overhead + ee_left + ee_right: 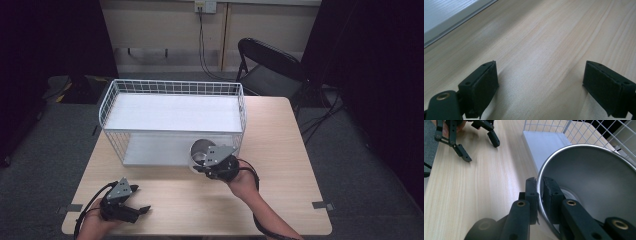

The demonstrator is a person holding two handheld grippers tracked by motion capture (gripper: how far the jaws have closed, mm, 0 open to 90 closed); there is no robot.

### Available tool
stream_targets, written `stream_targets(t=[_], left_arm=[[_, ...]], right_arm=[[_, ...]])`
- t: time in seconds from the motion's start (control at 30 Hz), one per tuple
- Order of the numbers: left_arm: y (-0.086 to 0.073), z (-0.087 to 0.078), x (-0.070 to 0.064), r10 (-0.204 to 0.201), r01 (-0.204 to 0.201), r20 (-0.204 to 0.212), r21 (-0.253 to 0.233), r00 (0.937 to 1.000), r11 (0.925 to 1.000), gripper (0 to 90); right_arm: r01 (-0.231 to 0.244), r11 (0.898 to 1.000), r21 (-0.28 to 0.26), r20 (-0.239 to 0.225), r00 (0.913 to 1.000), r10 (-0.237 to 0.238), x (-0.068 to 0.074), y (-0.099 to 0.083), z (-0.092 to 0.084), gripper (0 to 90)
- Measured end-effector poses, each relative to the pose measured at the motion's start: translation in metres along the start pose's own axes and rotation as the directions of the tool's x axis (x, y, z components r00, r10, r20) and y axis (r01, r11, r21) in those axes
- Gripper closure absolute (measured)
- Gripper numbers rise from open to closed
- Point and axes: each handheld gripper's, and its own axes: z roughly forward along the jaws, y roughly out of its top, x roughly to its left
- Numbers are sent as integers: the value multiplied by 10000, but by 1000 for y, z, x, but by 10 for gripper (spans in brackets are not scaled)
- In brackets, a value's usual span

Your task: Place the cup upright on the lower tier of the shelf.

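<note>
Right gripper [539, 185] clamped on the bowl [594, 177] rim beside the rack [172, 117]. Left gripper [131, 206] apart, idle. Keep level, slide in low.

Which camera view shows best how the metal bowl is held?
The right gripper view: the right gripper jaws pinch the metal bowl by its rim. In the high view the gripper partly hides the bowl. The left gripper view shows bare table.

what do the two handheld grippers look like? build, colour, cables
Both are black. The left gripper and the right gripper each have two linkage-driven jaws with brass-coloured pivot rivets and rectangular black pads with small holes along the edge. Each carries a grey three-cornered plate on top and trails a black cable. Forearms are bare, no sleeves.
</note>
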Motion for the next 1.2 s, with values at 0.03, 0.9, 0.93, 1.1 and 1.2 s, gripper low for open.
stream_targets(t=[0.03, 0.9, 0.93, 1.1, 1.2], left_arm=[[0, 0, 0, 0, 0, 0, 0, 10000, 10000, 122], [0, 0, 0, 0, 0, -4, 1, 10000, 10000, 122], [0, 0, 0, 0, 0, -6, 3, 10000, 10000, 122], [0, 0, 0, 2, -2, 2, 3, 10000, 10000, 122], [0, 0, 0, 0, 0, 1, 2, 10000, 10000, 122]], right_arm=[[0, 10000, 0, 0, 10000, 0, 0, 0, 0, 820], [71, 10000, 22, 234, 9997, -72, -9, 2, 11, 820], [90, 10000, 12, 251, 9996, -90, -9, 2, 11, 820], [165, 9999, -19, 298, 9994, -164, -11, 3, 13, 820], [137, 9999, -46, 317, 9994, -136, -11, 4, 13, 820]])
